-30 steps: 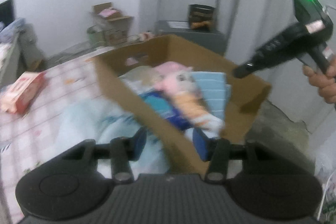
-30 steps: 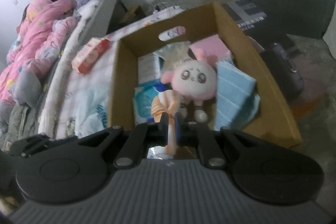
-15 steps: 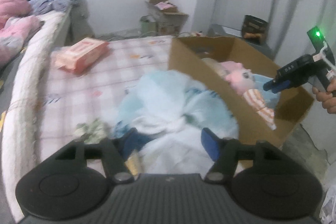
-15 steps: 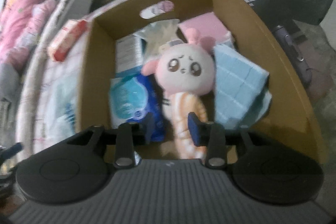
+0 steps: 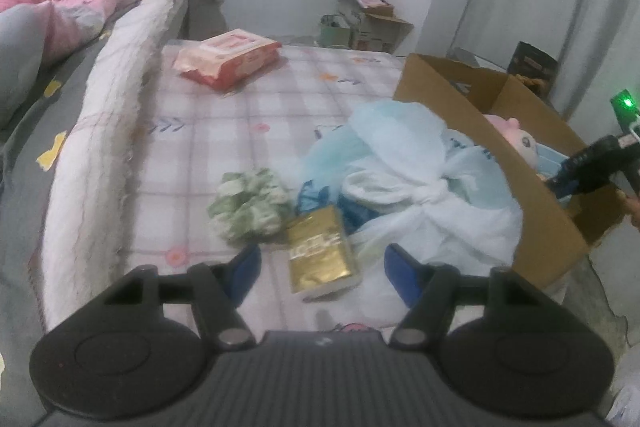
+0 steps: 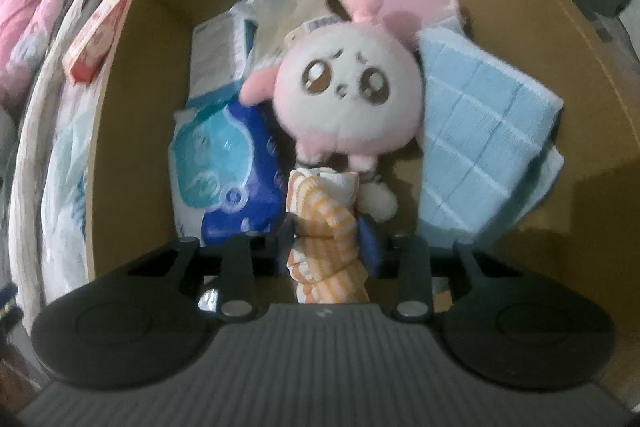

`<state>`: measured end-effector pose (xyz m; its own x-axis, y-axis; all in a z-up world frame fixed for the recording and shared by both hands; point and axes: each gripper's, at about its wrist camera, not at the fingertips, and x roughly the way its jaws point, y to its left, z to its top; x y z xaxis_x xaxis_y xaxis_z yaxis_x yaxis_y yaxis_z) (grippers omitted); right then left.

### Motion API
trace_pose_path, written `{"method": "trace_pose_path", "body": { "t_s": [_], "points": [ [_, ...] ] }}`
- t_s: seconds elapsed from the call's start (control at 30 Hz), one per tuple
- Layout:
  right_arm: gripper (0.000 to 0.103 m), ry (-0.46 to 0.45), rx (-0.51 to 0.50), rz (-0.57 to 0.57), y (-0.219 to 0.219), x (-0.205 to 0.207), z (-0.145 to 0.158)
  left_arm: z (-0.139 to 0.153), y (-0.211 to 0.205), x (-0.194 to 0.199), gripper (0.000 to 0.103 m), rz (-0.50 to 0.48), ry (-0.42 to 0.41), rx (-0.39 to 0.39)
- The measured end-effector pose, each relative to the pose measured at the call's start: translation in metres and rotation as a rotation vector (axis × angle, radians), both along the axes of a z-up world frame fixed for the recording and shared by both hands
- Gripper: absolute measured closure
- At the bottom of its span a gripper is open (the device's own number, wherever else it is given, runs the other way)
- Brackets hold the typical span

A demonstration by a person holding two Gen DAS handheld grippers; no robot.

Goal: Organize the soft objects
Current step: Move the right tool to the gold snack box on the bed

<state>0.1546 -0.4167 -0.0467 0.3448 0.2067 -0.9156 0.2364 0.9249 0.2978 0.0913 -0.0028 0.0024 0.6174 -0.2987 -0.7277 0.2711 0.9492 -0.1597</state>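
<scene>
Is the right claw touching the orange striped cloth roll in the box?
Cannot tell. The right wrist view shows the orange striped cloth roll between the closing right claw's pads, but blur hides any contact.

Pink plush (image 6: 347, 95) lies face up mid-box in the cardboard box (image 6: 520, 3), orange-striped cloth (image 6: 326, 227) bunched below it against the near wall, blue quilted towel (image 6: 480, 131) tilted along the right wall.
</scene>
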Motion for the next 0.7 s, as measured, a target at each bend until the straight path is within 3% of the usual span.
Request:
{"method": "trace_pose_path", "body": {
  "t_s": [0.17, 0.3, 0.4, 0.57, 0.7],
  "points": [
    [0.067, -0.011, -0.049, 0.017, 0.011, -0.006, 0.006, -0.004, 0.013, -0.003, 0.033, 0.029, -0.005, 0.002],
    [0.051, -0.055, -0.034, -0.028, 0.01, -0.015, 0.026, -0.005, 0.023, -0.008, 0.029, 0.043, -0.022, 0.01],
    [0.047, -0.128, -0.034, -0.062, 0.017, -0.026, 0.05, -0.006, 0.03, -0.012, 0.027, 0.048, -0.033, 0.029],
    [0.046, -0.252, 0.053, -0.031, 0.053, -0.041, 0.09, -0.013, 0.039, -0.01, 0.027, 0.056, -0.033, 0.031],
    [0.046, -0.29, 0.165, 0.092, 0.11, -0.033, 0.107, -0.014, 0.039, -0.002, 0.028, 0.045, -0.073, 0.044]
  ]
}}
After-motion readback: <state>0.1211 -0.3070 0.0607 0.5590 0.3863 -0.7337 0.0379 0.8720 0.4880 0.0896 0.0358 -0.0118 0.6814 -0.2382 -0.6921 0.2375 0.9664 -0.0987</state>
